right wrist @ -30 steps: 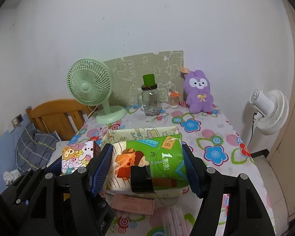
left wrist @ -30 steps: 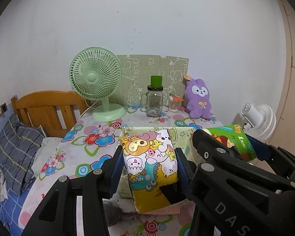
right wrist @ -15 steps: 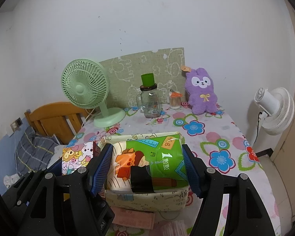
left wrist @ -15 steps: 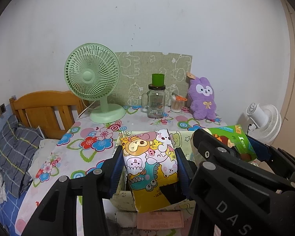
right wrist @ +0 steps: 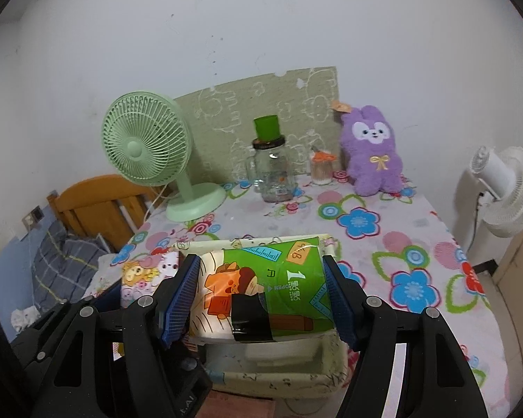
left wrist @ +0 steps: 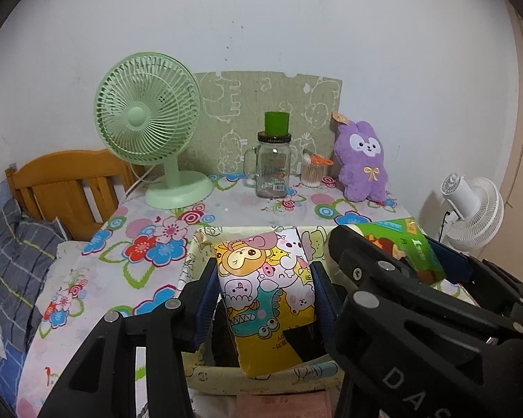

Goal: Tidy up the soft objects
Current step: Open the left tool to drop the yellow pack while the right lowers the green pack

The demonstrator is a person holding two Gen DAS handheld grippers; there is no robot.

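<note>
- White wall [left wrist: 296, 17] backs a table under a flowered cloth [left wrist: 150, 244]; both grippers hang over its near end, above a pale fabric bin [right wrist: 279, 379].
- Left gripper [left wrist: 263, 296] is clamped on a yellow cartoon-print pack [left wrist: 265, 296], its blue pads pressing both sides; the pack stands upright over the bin's left part, and its lower end hides what lies beneath.
- Right gripper [right wrist: 261, 289] is closed on a green tissue pack [right wrist: 275, 292], held crosswise over the bin's right part; a strip of black tape wraps the pack's near edge.
- In the left wrist view the right gripper's black frame covers most of the green pack and the bin's right side.
- Bin's interior shows only in the right wrist view, under the green pack: bare pale lining, the left part hidden by the gripper.
- Just nearer than the bin, a pink flat item [left wrist: 282, 404] is cut off by the frame edge; what it is cannot be made out.
- Beyond the grippers stand a green desk fan [left wrist: 150, 122] to the left, a glass jar with a green cup on its lid [left wrist: 273, 163] straight ahead, a small tub of cotton swabs [left wrist: 312, 172] beside it, and a purple plush rabbit [left wrist: 361, 163] to the right, all before a printed green board [left wrist: 268, 97].
- Far right, off the table, is a white fan [right wrist: 502, 188]; far left, a wooden headboard [left wrist: 62, 181] and plaid bedding [left wrist: 14, 254], partly cut off.
</note>
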